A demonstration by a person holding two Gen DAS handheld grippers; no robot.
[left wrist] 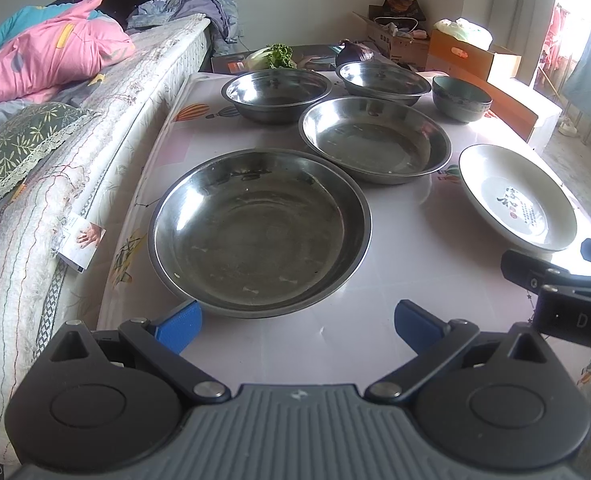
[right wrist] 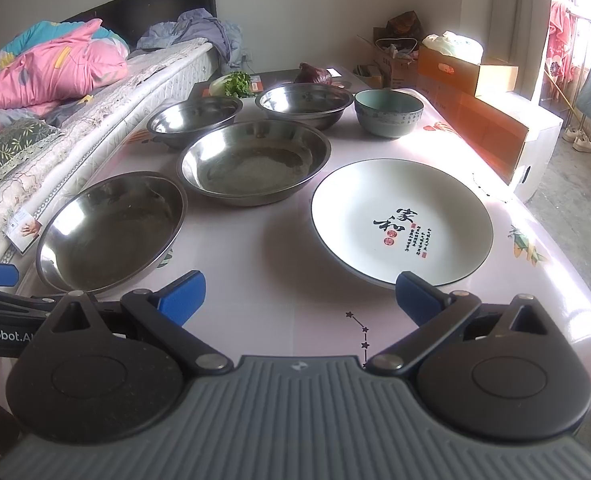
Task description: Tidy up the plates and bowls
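Two wide steel plates sit on the table, a near one (left wrist: 259, 232) (right wrist: 111, 228) and a middle one (left wrist: 375, 138) (right wrist: 255, 160). Two deeper steel bowls stand behind, left (left wrist: 275, 94) (right wrist: 195, 118) and right (left wrist: 383, 82) (right wrist: 305, 104). A green ceramic bowl (left wrist: 461, 98) (right wrist: 389, 112) is at the back right. A white plate with calligraphy (left wrist: 515, 196) (right wrist: 401, 220) lies at the right. My left gripper (left wrist: 297, 326) is open and empty just before the near steel plate. My right gripper (right wrist: 300, 295) is open and empty before the white plate.
A bed with a pink quilt (left wrist: 47, 52) runs along the table's left edge. Greens (left wrist: 275, 56) and a purple cabbage (left wrist: 353, 52) lie beyond the table (left wrist: 435, 280). Cardboard boxes (right wrist: 467, 68) stand at the back right. The table's right edge (right wrist: 575, 280) drops to the floor.
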